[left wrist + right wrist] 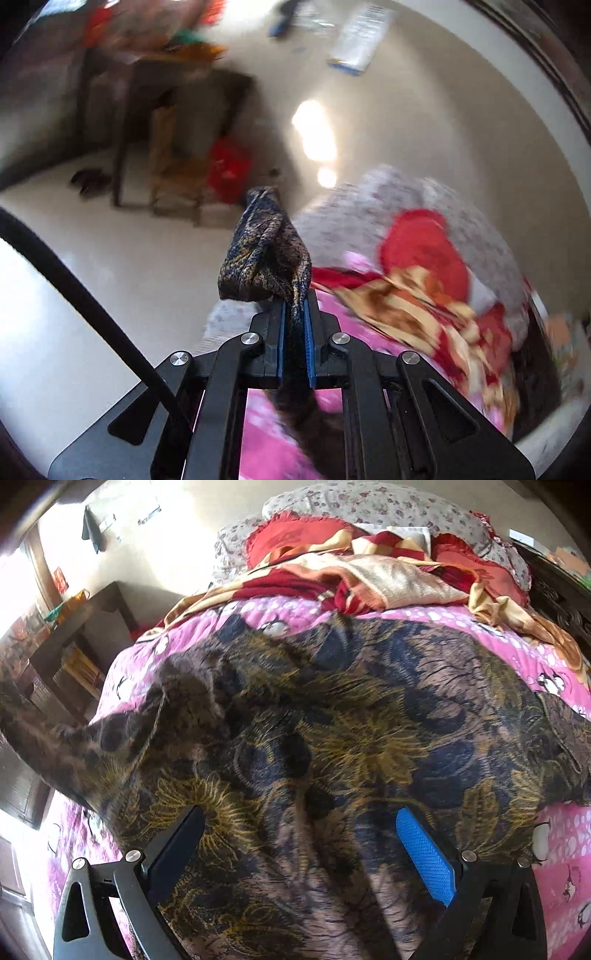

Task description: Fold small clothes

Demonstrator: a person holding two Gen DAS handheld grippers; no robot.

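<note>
A dark patterned garment (332, 731), navy, brown and gold, lies spread on the pink bedsheet (561, 830). My left gripper (294, 301) is shut on a bunched corner of this garment (264, 251) and holds it lifted above the bed. My right gripper (299, 819) is open, its fingers wide apart just over the near part of the garment, with nothing between them. The blue pad (424, 849) of the right finger shows.
A red and beige blanket (369, 572) and floral pillows (369, 506) lie at the far end of the bed. A dark wooden table (166, 92) and a red bag (227, 166) stand on the pale floor beside the bed. Shelves (74, 657) stand at left.
</note>
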